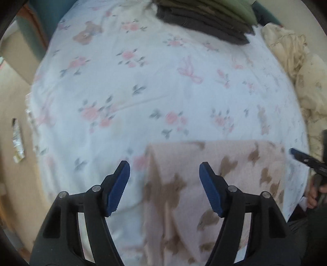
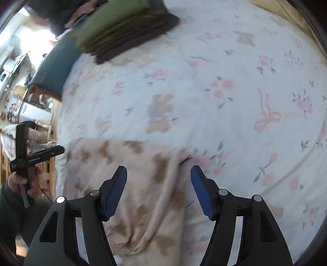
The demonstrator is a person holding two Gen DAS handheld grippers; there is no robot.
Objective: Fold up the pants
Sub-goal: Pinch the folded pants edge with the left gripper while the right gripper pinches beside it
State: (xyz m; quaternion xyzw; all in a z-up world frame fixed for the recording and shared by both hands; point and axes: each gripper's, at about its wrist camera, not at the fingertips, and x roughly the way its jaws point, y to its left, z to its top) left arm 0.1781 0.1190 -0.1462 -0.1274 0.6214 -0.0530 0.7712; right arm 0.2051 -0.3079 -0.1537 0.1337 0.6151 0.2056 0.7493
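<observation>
Pink pants with brown bear prints (image 1: pixel 204 184) lie folded flat on the near edge of the floral bedsheet (image 1: pixel 143 81). My left gripper (image 1: pixel 164 169) is open and empty, hovering above the pants' left edge. My right gripper (image 2: pixel 159 174) is open and empty above the pants (image 2: pixel 132 174) near their right edge, where a long fold ridge runs. The right gripper shows at the right rim of the left wrist view (image 1: pixel 306 159). The left gripper shows at the left of the right wrist view (image 2: pixel 36 157).
A stack of folded dark and green clothes (image 1: pixel 204 18) sits at the far side of the bed; it also shows in the right wrist view (image 2: pixel 122 28). A crumpled cream quilt (image 1: pixel 296 67) lies at the right. The floor (image 1: pixel 12 143) lies left of the bed.
</observation>
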